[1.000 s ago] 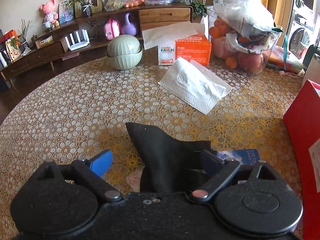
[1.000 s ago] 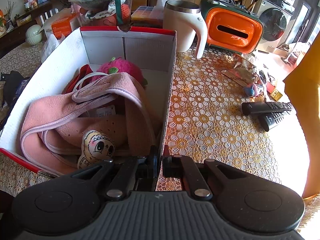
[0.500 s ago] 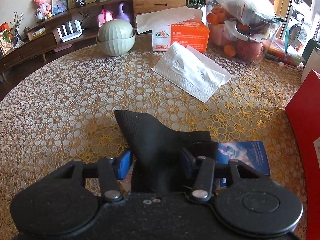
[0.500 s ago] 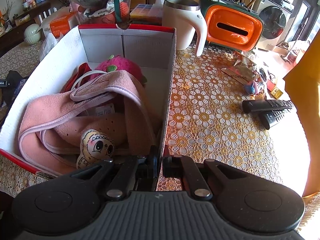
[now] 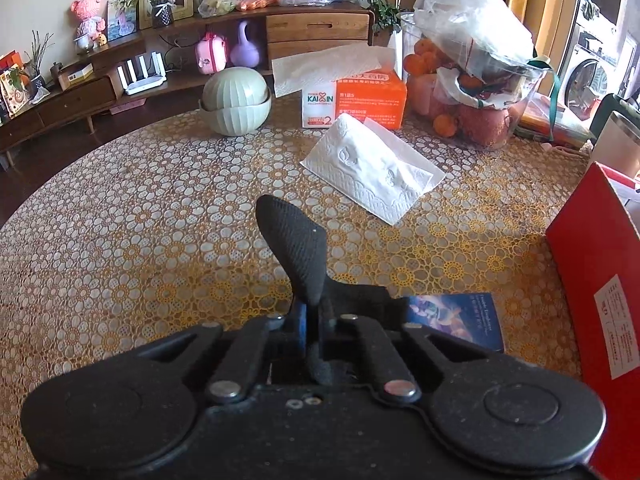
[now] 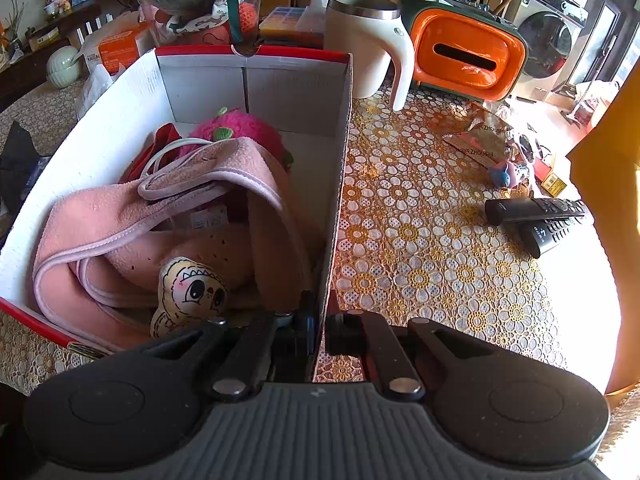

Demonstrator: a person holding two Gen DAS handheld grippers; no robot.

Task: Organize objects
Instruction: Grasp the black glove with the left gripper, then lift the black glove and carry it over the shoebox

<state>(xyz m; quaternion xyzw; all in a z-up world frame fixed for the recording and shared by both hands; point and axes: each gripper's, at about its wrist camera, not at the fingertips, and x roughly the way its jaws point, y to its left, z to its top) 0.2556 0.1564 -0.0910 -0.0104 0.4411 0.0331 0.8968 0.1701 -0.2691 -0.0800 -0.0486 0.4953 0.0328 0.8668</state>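
My left gripper (image 5: pixel 313 320) is shut on a black knitted sock (image 5: pixel 298 252) and holds it up off the lace tablecloth; its toe points away and up. A blue booklet (image 5: pixel 456 320) lies on the table under it, to the right. My right gripper (image 6: pixel 319 320) is shut on the right wall of the red and white cardboard box (image 6: pixel 338 168). The box holds a pink cloth (image 6: pixel 168 220), a magenta plush toy (image 6: pixel 240 128) and a small cream doll (image 6: pixel 188 292). The box's red side (image 5: pixel 592 280) shows at the right of the left wrist view.
A folded white tissue (image 5: pixel 372 168), an orange tissue box (image 5: pixel 360 96), a green lidded bowl (image 5: pixel 236 104) and a bag of fruit (image 5: pixel 472 80) stand beyond the sock. Right of the box are a white mug (image 6: pixel 368 44), an orange holder (image 6: pixel 468 56) and two remotes (image 6: pixel 536 216).
My left gripper has closed on the black sock and lifted it off the table, so the sock now stands up between the fingers. The right gripper has stayed on the box wall.
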